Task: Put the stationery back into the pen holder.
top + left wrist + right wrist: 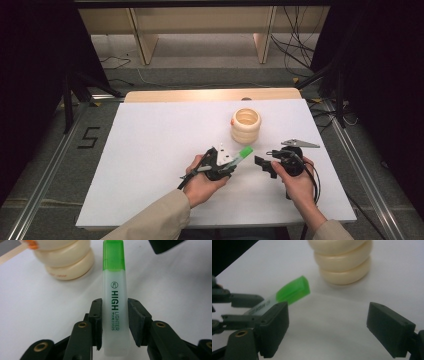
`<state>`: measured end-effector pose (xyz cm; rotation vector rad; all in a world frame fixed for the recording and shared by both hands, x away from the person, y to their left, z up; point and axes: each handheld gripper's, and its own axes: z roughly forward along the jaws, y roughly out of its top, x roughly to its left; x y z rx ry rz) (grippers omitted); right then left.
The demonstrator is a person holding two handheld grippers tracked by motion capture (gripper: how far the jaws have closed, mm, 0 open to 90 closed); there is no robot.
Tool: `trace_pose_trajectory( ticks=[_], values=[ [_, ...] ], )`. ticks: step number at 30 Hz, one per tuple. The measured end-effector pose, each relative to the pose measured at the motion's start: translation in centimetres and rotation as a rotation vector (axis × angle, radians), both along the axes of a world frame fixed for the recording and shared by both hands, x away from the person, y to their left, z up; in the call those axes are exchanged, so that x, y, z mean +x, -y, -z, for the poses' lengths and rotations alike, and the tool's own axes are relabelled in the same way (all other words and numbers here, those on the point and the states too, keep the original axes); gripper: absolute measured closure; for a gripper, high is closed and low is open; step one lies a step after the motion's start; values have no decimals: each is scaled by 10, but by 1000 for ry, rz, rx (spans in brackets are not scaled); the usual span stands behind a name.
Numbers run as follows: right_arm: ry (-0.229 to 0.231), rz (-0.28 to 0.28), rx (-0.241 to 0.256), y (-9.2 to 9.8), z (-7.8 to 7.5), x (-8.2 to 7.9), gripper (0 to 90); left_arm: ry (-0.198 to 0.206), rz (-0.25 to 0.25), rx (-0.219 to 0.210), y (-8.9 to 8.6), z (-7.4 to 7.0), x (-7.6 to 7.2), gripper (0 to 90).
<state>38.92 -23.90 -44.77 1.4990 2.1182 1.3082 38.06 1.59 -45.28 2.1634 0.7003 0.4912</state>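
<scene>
Black jaws of the left gripper [112, 322] clamp the pale barrel of a highlighter [115, 302] (its green cap [113, 255] pointing away, lifted off the white table [150, 145]). Just beside it, the right gripper [264, 165] hangs with its jaws spread wide around nothing, facing the cap. Beyond both stands a cream ribbed holder [245, 125], near the cap but apart from it.

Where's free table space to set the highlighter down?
Bare white sheet all along the left, from the left gripper out to the left edge and up to the far edge. Crowded at centre-right: highlighter, right gripper and the cream ribbed holder sit close together.
</scene>
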Motion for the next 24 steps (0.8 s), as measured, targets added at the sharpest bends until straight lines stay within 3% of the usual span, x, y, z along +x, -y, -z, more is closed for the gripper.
trace_pose_trajectory(
  ticks=[9, 17, 24],
  values=[
    [-22, -110, 29, -40, 5, -2, 190, 4, -64, -43, -32, 8, -14, 664],
    [-27, -148, 83, -65, 7, 0, 206, 10, -66, -74, -32, 9, -23, 664],
    [-41, -143, 94, -70, 10, 2, 230, 19, -65, -85, -28, 11, -25, 664]
  ],
)
